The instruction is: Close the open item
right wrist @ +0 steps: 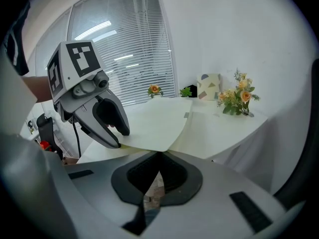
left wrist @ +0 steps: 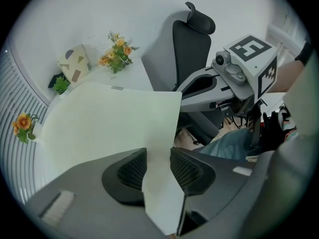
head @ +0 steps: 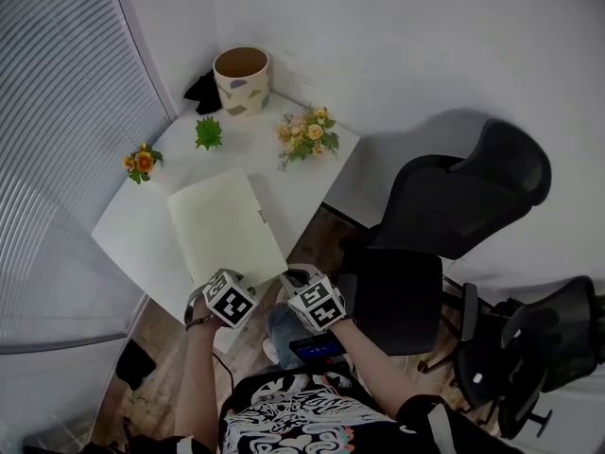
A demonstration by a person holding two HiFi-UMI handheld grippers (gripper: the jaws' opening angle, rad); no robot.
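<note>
The cream folder (head: pixel 225 223) is lying on the white table (head: pixel 123 220), its light, floppy cover likely wanting a gentle hold at the near edge, where the left gripper (left wrist: pixel 158 171) is straddling it released and the right gripper (right wrist: pixel 158 156) is seemingly pinching it.

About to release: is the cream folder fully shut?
Not quite. In the right gripper view the folder's top cover bows up at the near corner, a shadowed gap beneath.
</note>
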